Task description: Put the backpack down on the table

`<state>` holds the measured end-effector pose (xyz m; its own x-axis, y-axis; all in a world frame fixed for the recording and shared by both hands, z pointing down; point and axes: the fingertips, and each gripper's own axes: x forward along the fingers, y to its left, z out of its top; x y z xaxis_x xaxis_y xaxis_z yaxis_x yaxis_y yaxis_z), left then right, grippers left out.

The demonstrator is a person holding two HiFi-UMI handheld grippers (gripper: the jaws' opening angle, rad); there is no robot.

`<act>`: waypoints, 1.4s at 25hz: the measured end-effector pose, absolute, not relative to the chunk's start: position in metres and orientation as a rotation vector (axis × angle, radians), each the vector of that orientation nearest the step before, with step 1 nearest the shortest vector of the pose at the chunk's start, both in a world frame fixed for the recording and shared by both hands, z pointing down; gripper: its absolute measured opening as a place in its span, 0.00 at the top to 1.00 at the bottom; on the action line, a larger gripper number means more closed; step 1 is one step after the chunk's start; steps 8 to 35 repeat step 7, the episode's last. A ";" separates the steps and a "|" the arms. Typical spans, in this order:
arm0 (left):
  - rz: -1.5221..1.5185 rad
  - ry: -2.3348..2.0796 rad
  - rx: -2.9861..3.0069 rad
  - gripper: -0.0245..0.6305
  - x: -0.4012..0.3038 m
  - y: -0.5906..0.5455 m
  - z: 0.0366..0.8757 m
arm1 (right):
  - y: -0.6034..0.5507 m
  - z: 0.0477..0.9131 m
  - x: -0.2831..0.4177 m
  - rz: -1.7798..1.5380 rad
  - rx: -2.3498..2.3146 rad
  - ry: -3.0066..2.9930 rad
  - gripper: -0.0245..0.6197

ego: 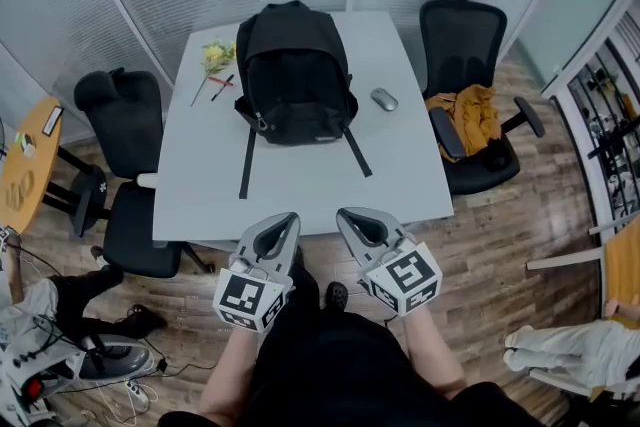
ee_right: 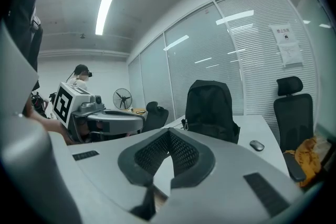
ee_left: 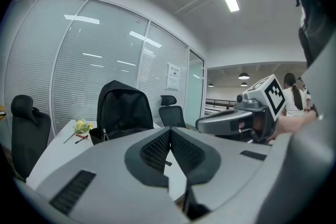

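Note:
A black backpack (ego: 293,73) stands upright on the far half of the white table (ego: 300,180), its straps trailing toward me. It also shows in the left gripper view as the backpack (ee_left: 122,111) and in the right gripper view as the backpack (ee_right: 211,108). My left gripper (ego: 290,218) and right gripper (ego: 345,214) hover side by side at the table's near edge, well short of the bag. Both are shut with nothing between their jaws.
On the table lie a grey mouse (ego: 384,99), a yellow flower bunch (ego: 217,54) and a red pen (ego: 222,82). Black office chairs stand left (ego: 125,170) and right (ego: 468,85), the right one holding an orange cloth (ego: 470,115). A wooden side table (ego: 28,160) is far left.

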<state>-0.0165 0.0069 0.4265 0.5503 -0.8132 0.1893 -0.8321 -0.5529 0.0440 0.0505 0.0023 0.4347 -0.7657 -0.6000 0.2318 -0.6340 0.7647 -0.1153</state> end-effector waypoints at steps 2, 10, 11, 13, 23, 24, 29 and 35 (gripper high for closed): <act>0.222 -1.409 2.652 0.96 -0.017 0.005 0.427 | 0.000 0.435 0.049 0.283 0.979 -2.779 0.95; 0.237 -1.422 2.663 0.96 -0.017 0.006 0.427 | 0.002 0.436 0.049 0.291 0.984 -2.777 0.95; 0.237 -1.422 2.663 0.96 -0.017 0.006 0.427 | 0.002 0.436 0.049 0.291 0.984 -2.777 0.95; 0.237 -1.422 2.663 0.96 -0.017 0.006 0.427 | 0.002 0.436 0.049 0.291 0.984 -2.777 0.95; 0.237 -1.422 2.663 0.96 -0.017 0.006 0.427 | 0.002 0.436 0.049 0.291 0.984 -2.777 0.95; 0.237 -1.422 2.663 0.96 -0.017 0.006 0.427 | 0.002 0.436 0.049 0.291 0.984 -2.777 0.95; 0.237 -1.422 2.663 0.96 -0.017 0.006 0.427 | 0.002 0.436 0.049 0.291 0.984 -2.777 0.95; 0.237 -1.422 2.663 0.96 -0.017 0.006 0.427 | 0.002 0.436 0.049 0.291 0.984 -2.777 0.95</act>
